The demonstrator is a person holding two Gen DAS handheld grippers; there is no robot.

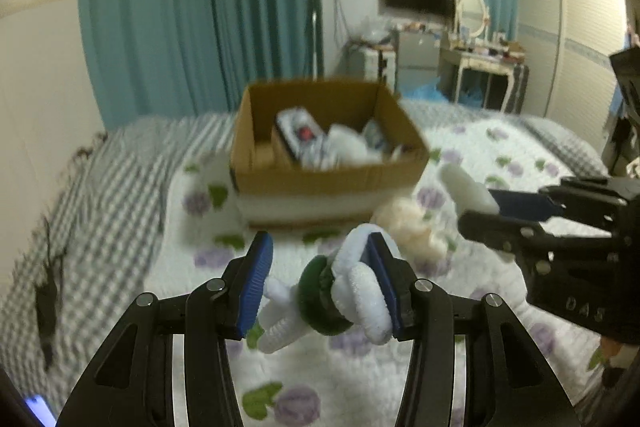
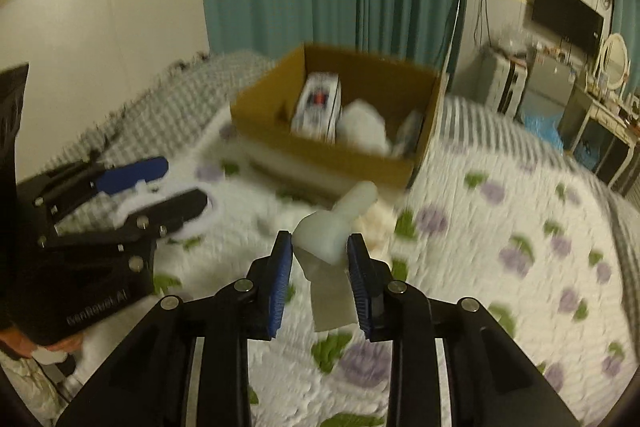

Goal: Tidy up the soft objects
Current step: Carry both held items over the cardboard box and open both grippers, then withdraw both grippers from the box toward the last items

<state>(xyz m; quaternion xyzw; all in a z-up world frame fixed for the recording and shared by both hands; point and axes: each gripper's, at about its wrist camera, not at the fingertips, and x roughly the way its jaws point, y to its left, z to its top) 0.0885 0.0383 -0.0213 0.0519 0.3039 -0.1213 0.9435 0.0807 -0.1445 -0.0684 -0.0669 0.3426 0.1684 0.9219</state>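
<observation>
Risk assessment: the left gripper point(image 1: 320, 281) is carrying a white and green chenille toy point(image 1: 340, 291) that is hanging against the right-hand pad only; a visible gap is separating the toy from the left-hand pad, so the hold is looking marginal. Any quick swing toward the cardboard box point(image 1: 320, 147) is likely to shake the toy loose onto the floral quilt point(image 1: 500, 163). The views are blurring, which is suggesting fast motion and is adding to that risk.

The right gripper point(image 2: 320, 275) is clenching a white foam piece point(image 2: 332, 227) between its blue pads, with a long stub projecting forward toward the box. That overhang is liable to catch the near box wall and lever the soft piece out of the pads.

The two grippers are travelling close together; a collision is possible on approach.

Jaws: the left pair is standing partly open around the toy; the right pair is closing narrowly on the foam.

A cream fluffy item point(image 1: 412, 223) is lying on the quilt just beside the box, not yet collected
</observation>
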